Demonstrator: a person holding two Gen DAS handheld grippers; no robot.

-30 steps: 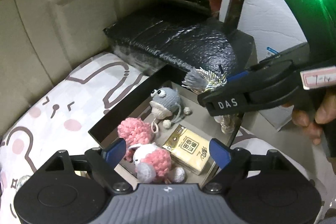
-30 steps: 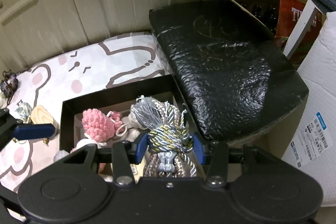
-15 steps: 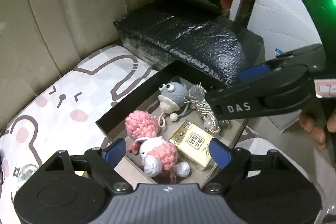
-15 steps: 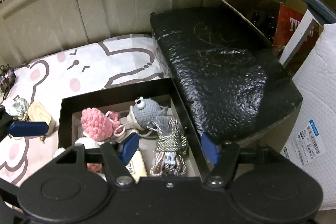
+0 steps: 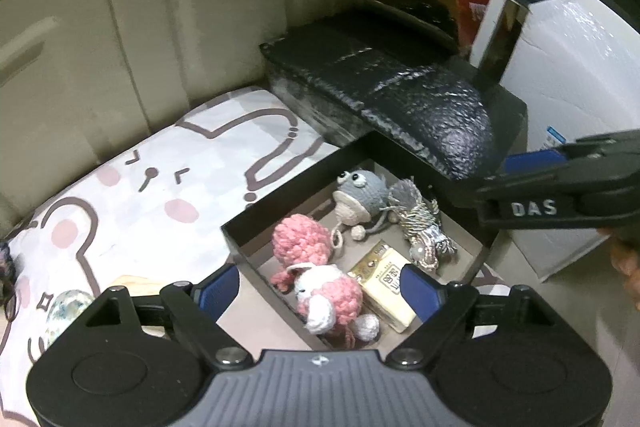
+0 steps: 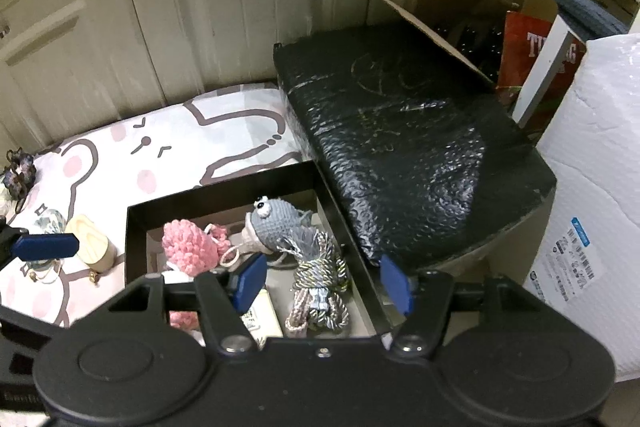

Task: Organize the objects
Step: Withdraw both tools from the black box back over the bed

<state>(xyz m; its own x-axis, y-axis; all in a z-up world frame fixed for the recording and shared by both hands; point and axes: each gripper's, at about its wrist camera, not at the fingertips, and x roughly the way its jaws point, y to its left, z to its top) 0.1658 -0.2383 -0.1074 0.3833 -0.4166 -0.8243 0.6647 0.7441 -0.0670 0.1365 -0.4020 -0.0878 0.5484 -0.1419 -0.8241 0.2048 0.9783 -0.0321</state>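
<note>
Tassel [image 6: 318,277]: lies loose in the black box [image 6: 224,197], right-hand end, just beside the grey crochet toy [image 6: 276,223]. One second back it hung clamped in the right gripper above the box; now nothing grips it.
Right gripper [image 6: 324,281]: fingers spread wide, empty, poised above the tassel and the box's right wall. In the left view its fingers sit higher and farther to the side than half a second ago, so it reads as pulling away after the drop.
Left gripper [image 5: 320,287]: fingers wide apart, holding nothing, hovering over the near edge of the box.
Box contents: pink crochet ball [image 5: 302,243], pink-and-white crochet toy [image 5: 332,297], small yellow packet [image 5: 386,287], grey toy, tassel. All rest on the box floor; the two pink pieces touch.
Outside the box: on the rabbit-print cloth [image 6: 168,155], a wooden piece [image 6: 92,245], a pale round trinket [image 6: 48,221] and a dark charm [image 6: 18,171] at the far left edge.
Meaning: tassel placement judged complete.
Remaining: the loose items on the cloth probably go in next; the left gripper sits nearer to them.
Risk: tassel cords are limp and could snag a finger on withdrawal.
</note>
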